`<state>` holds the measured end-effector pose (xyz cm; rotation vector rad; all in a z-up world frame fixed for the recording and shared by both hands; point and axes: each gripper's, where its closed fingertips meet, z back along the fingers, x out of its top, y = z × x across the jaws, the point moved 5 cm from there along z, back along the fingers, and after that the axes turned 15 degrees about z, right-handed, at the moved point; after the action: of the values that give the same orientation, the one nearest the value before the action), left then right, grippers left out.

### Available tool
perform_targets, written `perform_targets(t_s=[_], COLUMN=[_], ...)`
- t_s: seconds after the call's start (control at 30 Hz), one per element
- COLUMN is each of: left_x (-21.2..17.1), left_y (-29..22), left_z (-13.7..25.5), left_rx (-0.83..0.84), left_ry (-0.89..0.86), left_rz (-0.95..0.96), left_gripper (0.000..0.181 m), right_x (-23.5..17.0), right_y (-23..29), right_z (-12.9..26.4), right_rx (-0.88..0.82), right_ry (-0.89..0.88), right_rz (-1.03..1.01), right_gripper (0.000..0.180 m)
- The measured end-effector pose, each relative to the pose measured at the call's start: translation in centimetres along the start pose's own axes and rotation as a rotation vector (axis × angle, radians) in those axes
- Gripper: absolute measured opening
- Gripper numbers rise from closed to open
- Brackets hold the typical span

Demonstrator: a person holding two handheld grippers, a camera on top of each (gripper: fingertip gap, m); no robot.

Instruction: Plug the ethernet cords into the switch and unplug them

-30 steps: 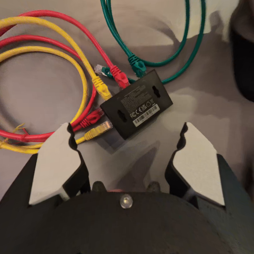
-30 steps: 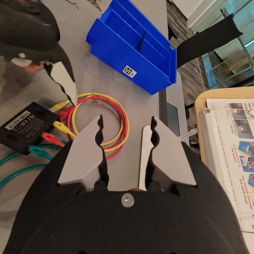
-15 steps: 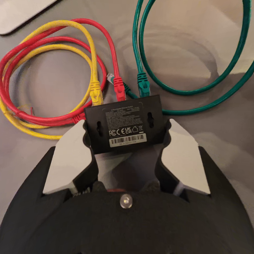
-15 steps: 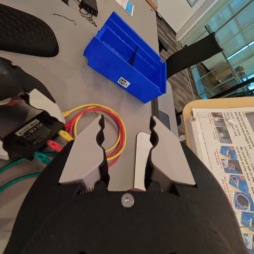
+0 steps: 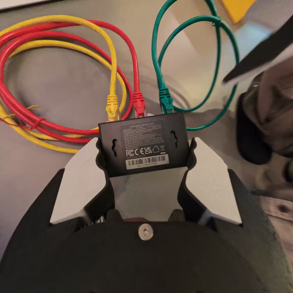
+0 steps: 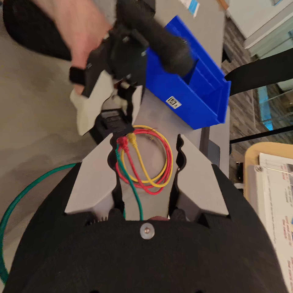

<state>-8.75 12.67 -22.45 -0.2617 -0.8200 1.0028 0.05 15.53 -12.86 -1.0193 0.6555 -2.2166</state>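
Observation:
The black switch (image 5: 142,142) lies label side up, gripped by its two short sides in my left gripper (image 5: 144,141). The yellow plug (image 5: 112,106), the red plug (image 5: 138,103) and the green plug (image 5: 165,99) sit in its far side. My right gripper (image 6: 145,139) is open, and its fingertips reach up to the plug side of the switch (image 6: 112,123). The red plug (image 6: 122,141), the yellow plug (image 6: 132,138) and the green cord (image 6: 131,179) lie between its fingers, none of them gripped. The left gripper (image 6: 103,101) also shows there, held by a hand (image 6: 79,31).
Red and yellow cord coils (image 5: 47,79) lie left of the switch and a green loop (image 5: 222,63) lies to its right. A blue bin (image 6: 190,88) stands behind the cords. A printed instruction sheet (image 6: 277,198) on a wooden board (image 6: 250,152) lies at the right.
My left gripper has closed on the switch and now holds it. My right gripper has swung in toward the plug side, so the cords now lie between its fingers.

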Motion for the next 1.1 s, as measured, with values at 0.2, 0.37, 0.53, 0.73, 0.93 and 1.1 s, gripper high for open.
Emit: perform_targets(t_s=[0.2,0.37,0.53,0.73,0.93,1.1], left_x=[2.4,2.7,3.0,5.2,5.4,5.3], left_y=[1.2,0.5,0.5,-0.7,-2.1,-2.6], left_z=[3.8,5.1,5.1,7.1,9.1,8.0], left_rx=[-0.204,-0.290,-0.263,-0.227,0.245,0.567], left_ry=[0.072,0.171,0.229,0.090,-0.041,-0.085], left_rz=[0.030,-0.036,-0.056,-0.199,-0.662,-0.887], left_gripper=[0.102,0.102,0.103,0.110,0.113,0.089], right_x=[0.7,1.9,2.0,1.7,0.7,1.5], right_y=[2.0,2.1,2.2,0.8,-0.6,-1.5], right_z=[-3.3,-6.3,-8.0,-6.6,-5.0,-4.2], right_rx=[0.129,0.088,0.047,-0.034,-0.073,-0.105], right_ry=[0.113,0.125,0.169,0.189,0.244,0.318], right_rz=[0.101,0.208,0.267,0.249,0.143,0.105], right_gripper=[0.067,0.052,0.040,0.026,0.026,0.026])
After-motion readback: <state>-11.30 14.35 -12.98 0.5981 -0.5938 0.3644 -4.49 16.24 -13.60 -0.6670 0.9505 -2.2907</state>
